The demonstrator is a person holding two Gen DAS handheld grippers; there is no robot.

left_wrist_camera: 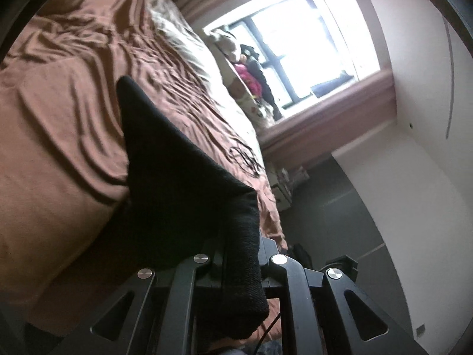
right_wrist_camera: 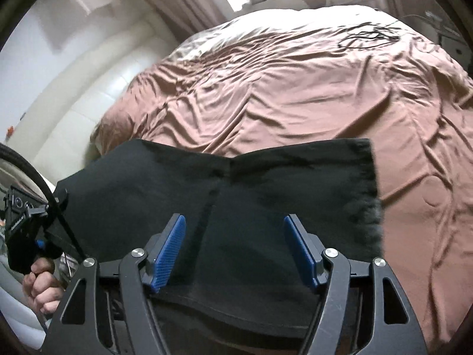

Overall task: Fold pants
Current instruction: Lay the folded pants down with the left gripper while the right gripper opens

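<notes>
Black fabric fills the space right in front of my left gripper [left_wrist_camera: 236, 266]: its jaws are nearly pressed together, pinching a thick knitted edge of the pants [left_wrist_camera: 177, 177], which drapes over the linkage toward the lens. From that pinch the cloth rises as a dark pointed flap against the brown bedspread [left_wrist_camera: 59, 118] behind it. That view is rolled sideways, so the bed runs up the left side and a bright window [left_wrist_camera: 310, 44] sits upper right, with a pile of soft things on the sill, one of them pink [left_wrist_camera: 251, 80]. I see a tangle of thin black cable [left_wrist_camera: 245, 156] on the bedspread near the far edge.

My right gripper [right_wrist_camera: 235, 251] stands spread, its blue pads [right_wrist_camera: 170, 251] wide apart with nothing clamped. Whether the pads brush the cloth I cannot tell. The pants [right_wrist_camera: 236, 183] lie spread across the near part of the bedspread [right_wrist_camera: 295, 88] beneath and beyond those open jaws, a seam running down the middle and a fuzzy, blurred edge at the right. At the left of this view, the left gripper [right_wrist_camera: 47, 227] holds the cloth's corner lifted off the bed, and the person's hand [right_wrist_camera: 41, 284] is wrapped around its handle. The cable [right_wrist_camera: 363, 35] lies at the far right of the bed, well apart from the pants.
</notes>
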